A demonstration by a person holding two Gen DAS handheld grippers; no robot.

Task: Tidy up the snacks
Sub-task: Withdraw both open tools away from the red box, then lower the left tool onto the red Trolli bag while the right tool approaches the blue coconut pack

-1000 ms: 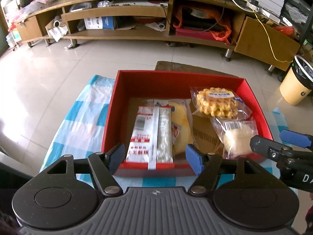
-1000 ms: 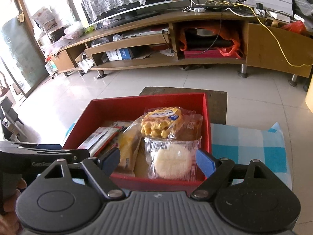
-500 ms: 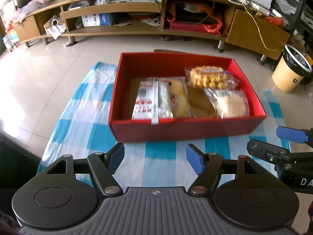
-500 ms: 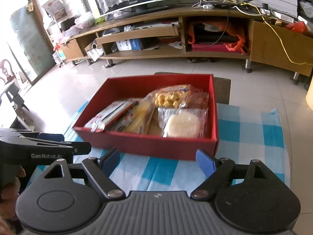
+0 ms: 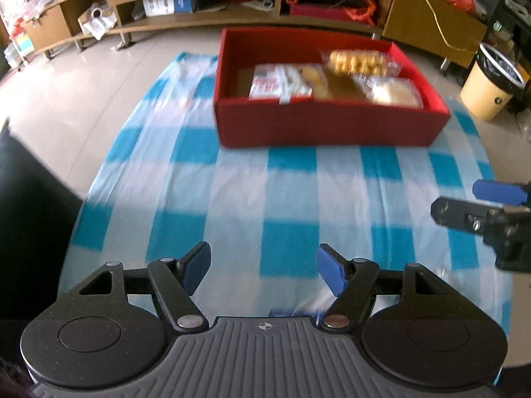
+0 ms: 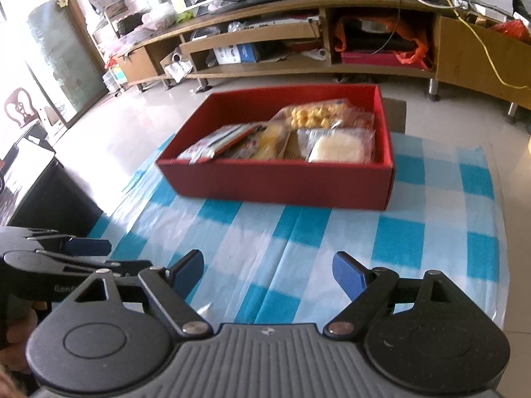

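1 red box [image 6: 285, 189], 4 snack packs [image 6: 335, 146], 2 empty grippers [image 5: 264, 270], checked cloth [image 5: 265, 199]

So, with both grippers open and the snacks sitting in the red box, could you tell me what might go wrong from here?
1. The red cardboard box sits on a thin blue-checked plastic cloth; a nudge could slide both.
2. The red-and-white packet leans on the box's near wall and could tip out.

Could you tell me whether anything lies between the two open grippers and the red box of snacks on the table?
Nothing visible does. Only bare blue-checked tablecloth lies between the left gripper, the right gripper and the red box, whose top is open.
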